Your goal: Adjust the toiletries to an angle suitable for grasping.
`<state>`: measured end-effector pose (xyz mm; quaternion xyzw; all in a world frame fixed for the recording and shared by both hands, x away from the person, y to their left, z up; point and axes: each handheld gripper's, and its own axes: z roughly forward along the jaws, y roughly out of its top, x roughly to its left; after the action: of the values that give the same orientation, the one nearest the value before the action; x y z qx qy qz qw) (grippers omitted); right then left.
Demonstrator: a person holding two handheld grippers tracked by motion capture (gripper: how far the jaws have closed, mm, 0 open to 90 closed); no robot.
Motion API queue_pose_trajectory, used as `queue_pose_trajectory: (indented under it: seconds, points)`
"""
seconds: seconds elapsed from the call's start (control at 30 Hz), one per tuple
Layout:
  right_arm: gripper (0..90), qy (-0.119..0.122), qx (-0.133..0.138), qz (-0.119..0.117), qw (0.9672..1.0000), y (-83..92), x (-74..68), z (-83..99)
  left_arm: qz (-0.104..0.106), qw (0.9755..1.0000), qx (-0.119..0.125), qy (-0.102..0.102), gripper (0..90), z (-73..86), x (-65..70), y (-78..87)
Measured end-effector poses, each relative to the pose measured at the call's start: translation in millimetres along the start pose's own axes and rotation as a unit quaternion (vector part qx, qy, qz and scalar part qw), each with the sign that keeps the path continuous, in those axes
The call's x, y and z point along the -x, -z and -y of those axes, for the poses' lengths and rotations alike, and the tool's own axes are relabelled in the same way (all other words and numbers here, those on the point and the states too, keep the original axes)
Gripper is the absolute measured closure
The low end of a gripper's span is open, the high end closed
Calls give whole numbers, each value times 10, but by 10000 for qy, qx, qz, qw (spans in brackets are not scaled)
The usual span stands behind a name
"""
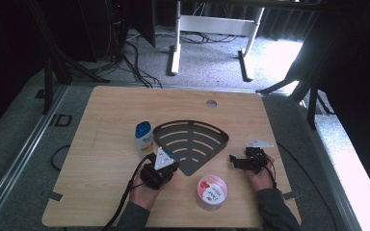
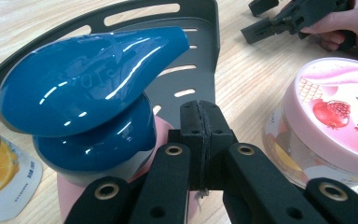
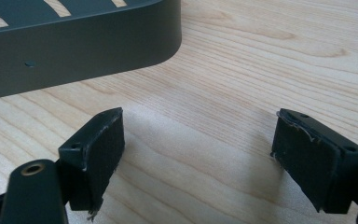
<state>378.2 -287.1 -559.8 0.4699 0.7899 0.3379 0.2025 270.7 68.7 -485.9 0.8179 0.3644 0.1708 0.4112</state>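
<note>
Left gripper [image 2: 200, 135] clenched on nothing (pads pressed together), blue-capped bottle [image 2: 93, 88] just beside it; right gripper [image 3: 198, 154] released over bare table [image 3: 242, 70].

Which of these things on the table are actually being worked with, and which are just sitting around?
In play:
- left gripper, jaws shut, empty
- blue-capped bottle right beside it
- dark slotted tray next to that bottle

Lying about:
- orange-label bottle
- pink-lidded tub
- right gripper, open over bare table
</note>
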Motion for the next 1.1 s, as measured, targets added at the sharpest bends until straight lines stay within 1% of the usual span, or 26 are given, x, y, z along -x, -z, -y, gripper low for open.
queue_pose_trajectory:
  seconds: [0.07,0.1,0.2,0.23,0.37,0.5,0.7,0.8,0.83,0.87,0.93,1.1]
  points:
    - [166,-1,-1,-1,10000,0,0,0,68,10000,30,-6,895,12,-50,10]
    - [166,2,-1,-1,10000,0,0,0,99,9999,29,-58,895,15,-61,12]
    - [166,3,-1,0,10000,0,0,0,97,9999,22,-83,895,16,-67,16]
    - [166,3,-1,-1,10000,0,1,0,66,9997,-32,-216,895,18,-90,29]
    - [166,4,-2,-2,10000,0,1,0,116,9997,-23,-219,894,39,-164,55]
    - [166,-1,2,-2,10000,0,0,0,97,9997,-31,-239,893,45,-247,67]
    - [165,3,0,-1,10000,0,1,0,51,9993,-81,-362,892,33,-363,63]
    - [165,1,0,-2,10000,0,1,0,86,9991,-80,-405,892,30,-426,59]
    - [165,1,0,-2,10000,0,1,0,86,9991,-80,-405,892,30,-426,59]
    - [166,-2,0,-1,10000,0,1,0,114,9991,-91,-400,892,29,-477,50]
    - [165,10,1,-3,10000,-2,3,-2,118,9989,-117,-440,891,36,-518,33]
    - [165,19,0,-5,10000,-3,4,-2,161,9984,-132,-518,892,49,-579,30]
